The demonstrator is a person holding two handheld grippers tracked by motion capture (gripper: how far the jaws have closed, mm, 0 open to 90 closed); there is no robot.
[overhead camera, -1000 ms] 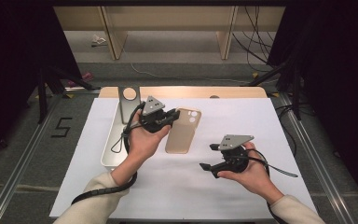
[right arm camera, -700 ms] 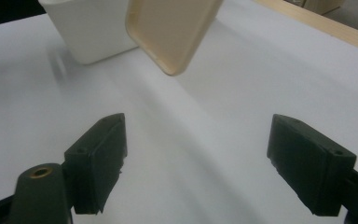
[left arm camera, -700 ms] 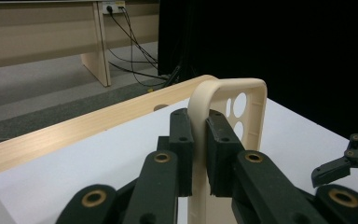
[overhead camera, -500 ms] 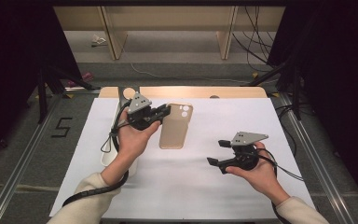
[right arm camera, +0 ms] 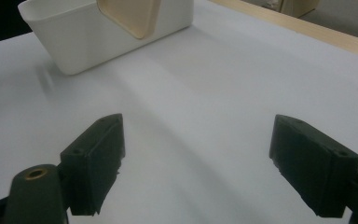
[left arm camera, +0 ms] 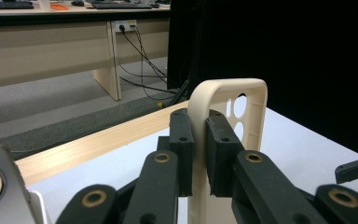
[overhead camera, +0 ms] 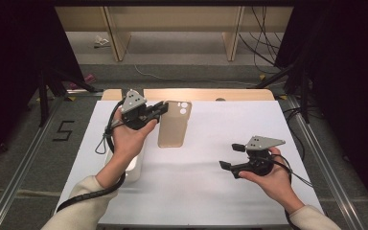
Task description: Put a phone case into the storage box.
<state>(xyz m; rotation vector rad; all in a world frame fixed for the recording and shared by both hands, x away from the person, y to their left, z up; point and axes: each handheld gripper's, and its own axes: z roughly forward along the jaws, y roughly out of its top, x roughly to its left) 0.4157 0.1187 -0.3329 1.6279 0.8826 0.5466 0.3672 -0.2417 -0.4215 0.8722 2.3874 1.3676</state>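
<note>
My left gripper (overhead camera: 161,109) is shut on the long edge of a beige phone case (overhead camera: 173,125) and holds it above the white table top at the back left. In the left gripper view the case (left arm camera: 256,109) stands upright with its camera cut-outs at the top, pinched between the two pads of the left gripper (left arm camera: 198,156). My right gripper (overhead camera: 230,156) hovers over the right front part of the table, open, jaws wide apart. The right gripper view shows its two pads (right arm camera: 98,158) with bare white surface between them.
A white tray (overhead camera: 135,165) lies at the left under my left forearm; in the right gripper view the tray (right arm camera: 88,42) sits behind the hanging case (right arm camera: 130,16). A silver-grey piece with a round hole (left arm camera: 0,186) stands by it. A wooden strip (overhead camera: 230,94) borders the table's far edge.
My left gripper has carried the phone case left and toward the back of the table. My right gripper has drifted a little to the right and stays open.
</note>
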